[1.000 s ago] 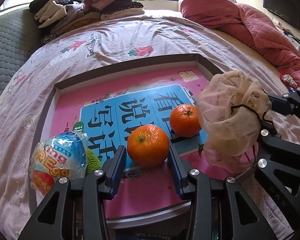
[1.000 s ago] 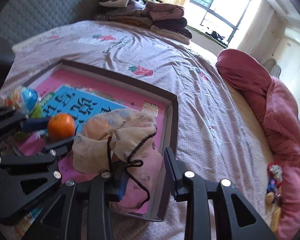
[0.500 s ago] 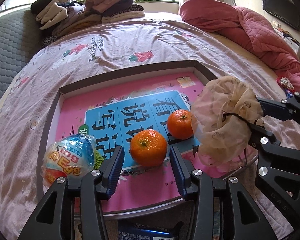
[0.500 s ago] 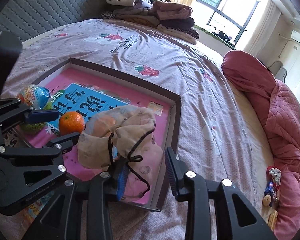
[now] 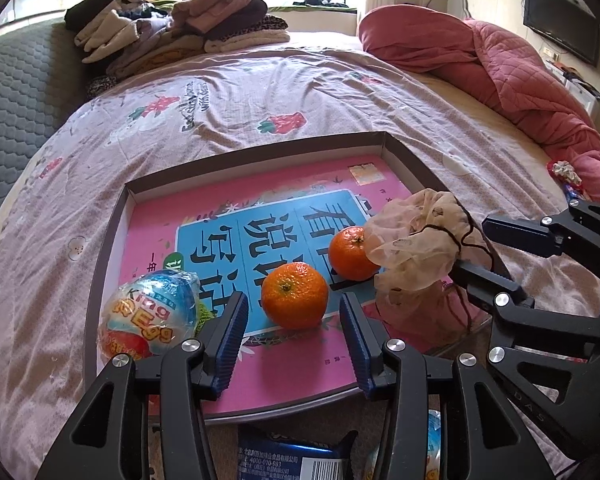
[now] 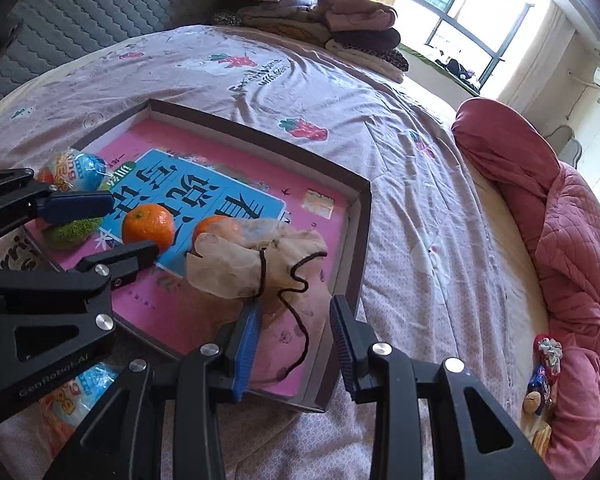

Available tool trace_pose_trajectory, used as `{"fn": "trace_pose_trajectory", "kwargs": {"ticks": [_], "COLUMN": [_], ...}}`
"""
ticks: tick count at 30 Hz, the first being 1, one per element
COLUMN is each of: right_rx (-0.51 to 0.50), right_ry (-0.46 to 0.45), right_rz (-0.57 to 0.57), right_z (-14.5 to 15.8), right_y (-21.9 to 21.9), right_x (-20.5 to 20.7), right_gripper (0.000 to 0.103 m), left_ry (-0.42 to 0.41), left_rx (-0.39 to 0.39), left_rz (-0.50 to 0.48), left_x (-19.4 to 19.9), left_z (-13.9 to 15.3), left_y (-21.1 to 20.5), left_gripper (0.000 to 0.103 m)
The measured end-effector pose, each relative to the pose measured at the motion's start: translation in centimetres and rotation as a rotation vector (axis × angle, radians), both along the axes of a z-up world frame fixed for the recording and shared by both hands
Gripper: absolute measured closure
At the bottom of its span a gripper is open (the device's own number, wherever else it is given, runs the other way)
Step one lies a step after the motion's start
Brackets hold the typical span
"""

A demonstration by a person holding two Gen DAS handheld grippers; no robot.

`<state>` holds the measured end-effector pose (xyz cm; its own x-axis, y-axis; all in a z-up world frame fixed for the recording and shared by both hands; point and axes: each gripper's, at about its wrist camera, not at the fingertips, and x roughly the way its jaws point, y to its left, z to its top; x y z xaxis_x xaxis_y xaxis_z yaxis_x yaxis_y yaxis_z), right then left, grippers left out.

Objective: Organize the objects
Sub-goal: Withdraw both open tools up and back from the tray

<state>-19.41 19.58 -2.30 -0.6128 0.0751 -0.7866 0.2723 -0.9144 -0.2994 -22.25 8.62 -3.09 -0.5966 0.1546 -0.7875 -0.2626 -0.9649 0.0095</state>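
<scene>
A shallow box lid (image 5: 256, 152) with a pink and blue printed floor lies on the bed. In it are two oranges (image 5: 294, 300) (image 5: 351, 253), a wrapped toy egg (image 5: 150, 324) and a beige drawstring pouch (image 5: 416, 248). My left gripper (image 5: 292, 336) is open and empty, its fingers either side of the near orange and just short of it. My right gripper (image 6: 296, 332) is open over the lid's right part, the pouch (image 6: 256, 264) between its fingers and resting against the left pad (image 6: 246, 344). The lid's rim (image 6: 360, 240) runs beside it.
A pile of folded clothes (image 5: 172, 28) sits at the bed's far end. A red quilt (image 5: 500, 68) lies along the right side. Snack packets (image 5: 284, 456) lie on the bed below the lid's near edge. Small items (image 6: 544, 372) lie by the quilt.
Both grippers have drawn back and risen from the lid. The near orange, earlier between the left fingers, now lies just ahead of them. The pouch stays by the right gripper.
</scene>
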Motion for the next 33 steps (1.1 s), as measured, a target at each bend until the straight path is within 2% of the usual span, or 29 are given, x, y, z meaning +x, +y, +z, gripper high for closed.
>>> {"fn": "trace_pose_trajectory", "kwargs": {"ticks": [7,9,14,17,33], "right_rx": [-0.021,-0.031,-0.06,-0.085,-0.168], "right_ry": [0.026,0.036,0.053,0.065,0.14], "right_rz": [0.003,0.004,-0.001,-0.004,-0.005], "right_z": [1.2,1.5,2.4,3.0,6.4], "right_y": [0.0,0.0,0.2,0.3,0.4], "right_x": [0.4,0.6,0.9,1.1,2.6], "right_gripper": [0.068,0.068,0.066,0.06,0.048], "left_ry": [0.018,0.021,0.032,0.034,0.052], "left_rx": [0.006,0.007,0.019,0.019,0.02], "left_rz": [0.013,0.017,0.034,0.042,0.093], "left_x": [0.3,0.4,0.7,0.9,2.3], "left_z": [1.0,1.3,2.1,2.4,4.0], "left_y": [-0.4,-0.5,-1.0,-1.2,-2.3], "left_gripper": [0.054,0.046,0.044,0.039,0.039]}}
